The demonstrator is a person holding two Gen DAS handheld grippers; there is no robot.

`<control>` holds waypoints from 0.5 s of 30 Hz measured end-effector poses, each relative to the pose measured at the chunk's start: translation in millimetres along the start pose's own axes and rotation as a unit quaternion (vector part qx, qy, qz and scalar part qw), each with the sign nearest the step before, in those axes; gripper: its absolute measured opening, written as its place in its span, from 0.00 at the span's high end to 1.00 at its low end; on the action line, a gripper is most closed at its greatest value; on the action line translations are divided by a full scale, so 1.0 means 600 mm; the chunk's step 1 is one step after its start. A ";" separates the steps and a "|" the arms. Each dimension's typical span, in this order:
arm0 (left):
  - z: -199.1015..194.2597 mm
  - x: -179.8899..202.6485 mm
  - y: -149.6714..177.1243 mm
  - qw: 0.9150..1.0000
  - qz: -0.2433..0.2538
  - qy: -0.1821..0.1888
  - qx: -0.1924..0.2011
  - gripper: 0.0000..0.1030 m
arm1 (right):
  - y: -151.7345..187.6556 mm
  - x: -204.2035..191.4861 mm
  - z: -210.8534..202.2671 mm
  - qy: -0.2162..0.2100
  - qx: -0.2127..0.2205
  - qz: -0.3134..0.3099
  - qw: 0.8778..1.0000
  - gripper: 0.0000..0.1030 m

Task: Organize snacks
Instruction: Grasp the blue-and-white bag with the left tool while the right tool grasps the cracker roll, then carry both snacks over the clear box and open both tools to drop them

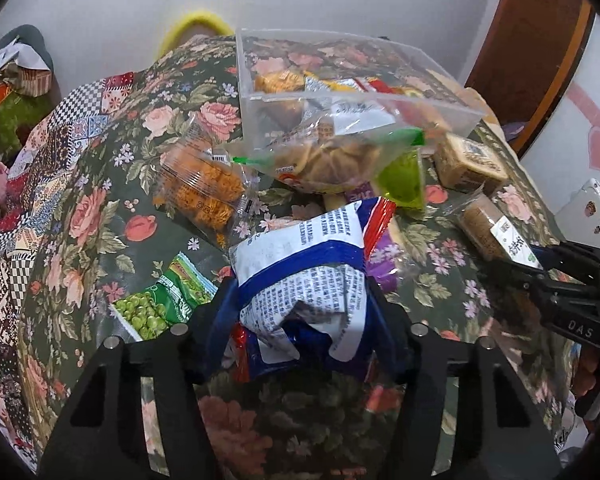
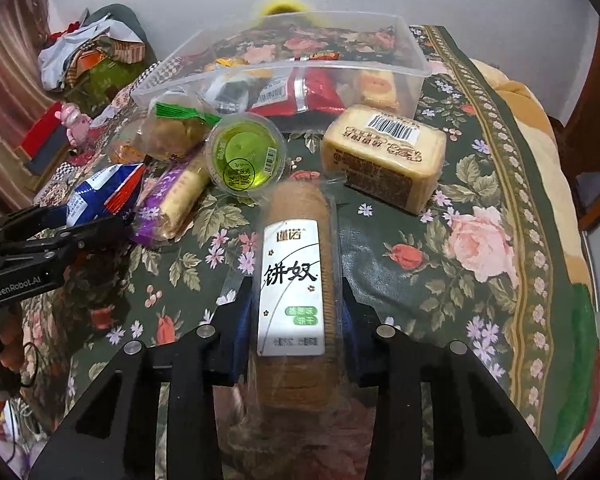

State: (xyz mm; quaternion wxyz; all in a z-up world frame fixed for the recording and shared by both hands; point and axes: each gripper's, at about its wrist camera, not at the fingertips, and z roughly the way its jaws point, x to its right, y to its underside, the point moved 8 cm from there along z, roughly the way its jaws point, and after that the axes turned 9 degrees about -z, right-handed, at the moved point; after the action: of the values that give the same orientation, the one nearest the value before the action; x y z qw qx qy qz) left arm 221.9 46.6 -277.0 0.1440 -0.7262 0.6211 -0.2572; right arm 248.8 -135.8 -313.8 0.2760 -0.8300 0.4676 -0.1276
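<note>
My left gripper (image 1: 302,280) is shut on a crumpled blue, white and red snack bag (image 1: 300,264), held above the floral tablecloth; it also shows in the right wrist view (image 2: 100,196). My right gripper (image 2: 292,292) is shut on a clear-wrapped biscuit roll (image 2: 292,264) with a white label, near the table's right side; the roll also shows in the left wrist view (image 1: 496,232). A clear plastic bin (image 2: 284,64) at the back holds several snacks.
Loose on the tablecloth (image 2: 460,280) lie a green jelly cup (image 2: 244,156), a wrapped cake block (image 2: 384,160), a purple roll (image 2: 172,200), a green-sealed cracker bag (image 1: 332,156), an orange snack pack (image 1: 204,184) and a green pea bag (image 1: 160,304). Clutter sits beyond the left edge.
</note>
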 end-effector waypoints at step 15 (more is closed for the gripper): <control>-0.087 0.029 -0.037 0.999 0.008 0.018 0.050 0.62 | -0.038 0.015 -0.066 0.001 0.058 0.011 0.998 0.67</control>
State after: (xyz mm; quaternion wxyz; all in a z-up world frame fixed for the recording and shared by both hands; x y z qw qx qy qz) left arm 213.0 39.6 -218.9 0.1712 -0.7082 0.6157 -0.3002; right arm 250.9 -147.6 -268.5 0.3246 -0.8072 0.4688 -0.1528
